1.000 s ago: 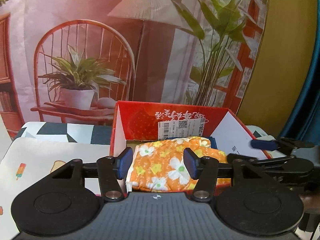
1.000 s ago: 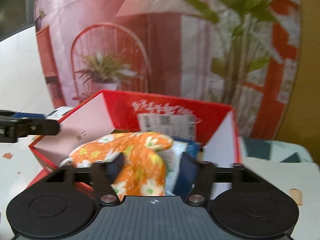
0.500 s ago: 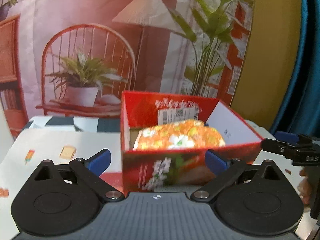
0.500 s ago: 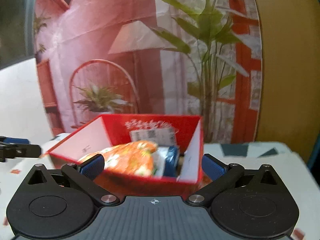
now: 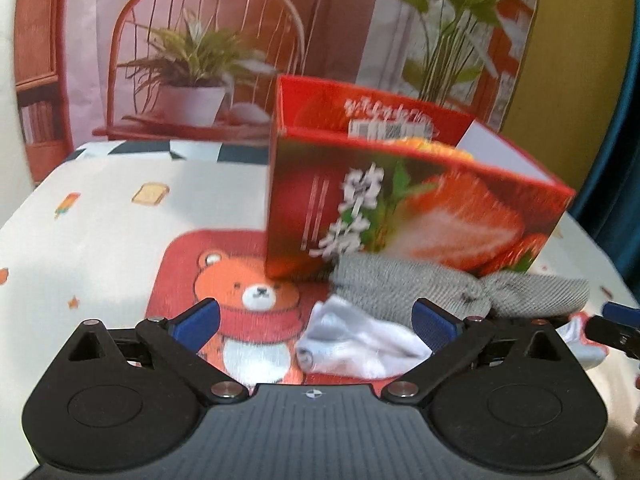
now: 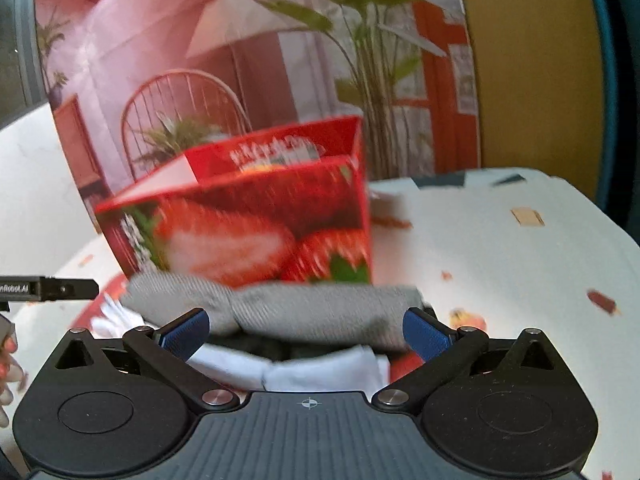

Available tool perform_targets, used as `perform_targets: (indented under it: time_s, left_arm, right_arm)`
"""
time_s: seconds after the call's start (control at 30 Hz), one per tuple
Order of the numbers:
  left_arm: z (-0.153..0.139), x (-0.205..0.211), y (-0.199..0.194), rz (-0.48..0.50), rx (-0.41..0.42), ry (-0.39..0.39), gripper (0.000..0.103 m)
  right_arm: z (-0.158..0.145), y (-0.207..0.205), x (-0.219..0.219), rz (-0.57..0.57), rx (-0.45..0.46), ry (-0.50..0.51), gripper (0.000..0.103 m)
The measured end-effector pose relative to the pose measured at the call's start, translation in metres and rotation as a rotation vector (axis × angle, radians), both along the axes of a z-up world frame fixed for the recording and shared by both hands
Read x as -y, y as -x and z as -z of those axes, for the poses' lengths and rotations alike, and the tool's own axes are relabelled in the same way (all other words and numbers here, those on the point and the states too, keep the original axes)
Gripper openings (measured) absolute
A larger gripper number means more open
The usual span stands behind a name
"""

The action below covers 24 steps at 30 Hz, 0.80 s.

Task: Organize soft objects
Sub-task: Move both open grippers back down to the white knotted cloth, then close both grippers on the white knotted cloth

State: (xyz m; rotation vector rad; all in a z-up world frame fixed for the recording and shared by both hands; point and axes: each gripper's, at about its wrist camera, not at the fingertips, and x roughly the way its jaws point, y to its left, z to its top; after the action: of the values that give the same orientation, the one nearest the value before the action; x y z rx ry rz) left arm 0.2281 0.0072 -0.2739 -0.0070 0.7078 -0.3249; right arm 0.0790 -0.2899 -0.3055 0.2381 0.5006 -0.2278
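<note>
A red strawberry-print box [image 5: 408,200] stands on the table, with an orange floral cloth [image 5: 432,146] just showing over its rim. A grey knitted cloth [image 5: 460,288] lies in front of the box, and a white sock [image 5: 360,344] lies nearer me. My left gripper [image 5: 316,320] is open and empty above the white sock. In the right wrist view the box [image 6: 256,220] stands ahead, the grey cloth [image 6: 304,308] lies between my fingers and a white cloth [image 6: 320,372] lies below it. My right gripper [image 6: 304,332] is open and empty.
A red bear placemat [image 5: 240,280] lies on the white patterned tablecloth [image 5: 100,216]. A printed backdrop with a chair and plants hangs behind. The right gripper's finger [image 5: 616,328] shows at the left view's right edge, the left gripper's finger [image 6: 48,288] at the right view's left edge.
Both grippers have let go of the orange floral cloth, left it in the box, opened wide and drawn back and down to the cloths in front of the box.
</note>
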Motion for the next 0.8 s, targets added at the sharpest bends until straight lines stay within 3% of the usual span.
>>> perform_targets:
  time_s: [0.13, 0.3, 0.37, 0.5, 0.7, 0.8]
  left_arm:
    - [0.013, 0.005, 0.001, 0.01, -0.017, -0.034, 0.103]
    - [0.019, 0.002, 0.0, 0.017, -0.014, 0.006, 0.095]
    - [0.022, 0.003, -0.002, 0.028, -0.019, 0.019, 0.081]
    - [0.027, 0.009, -0.003, 0.056, -0.025, 0.018, 0.071]
    - [0.035, 0.021, -0.004, 0.069, -0.042, -0.013, 0.056]
    - [0.035, 0.023, 0.001, 0.081, -0.034, -0.042, 0.04]
  right_arm:
    - [0.013, 0.007, -0.003, 0.007, -0.043, 0.009, 0.1]
    - [0.023, 0.005, -0.004, -0.001, -0.067, 0.02, 0.082]
    - [0.026, 0.005, -0.001, 0.003, -0.071, 0.0, 0.073]
    - [0.03, 0.004, 0.008, 0.035, -0.076, -0.036, 0.06]
    - [0.037, 0.004, 0.016, 0.039, -0.08, -0.084, 0.052]
    - [0.038, 0.003, 0.014, 0.037, -0.086, -0.074, 0.05]
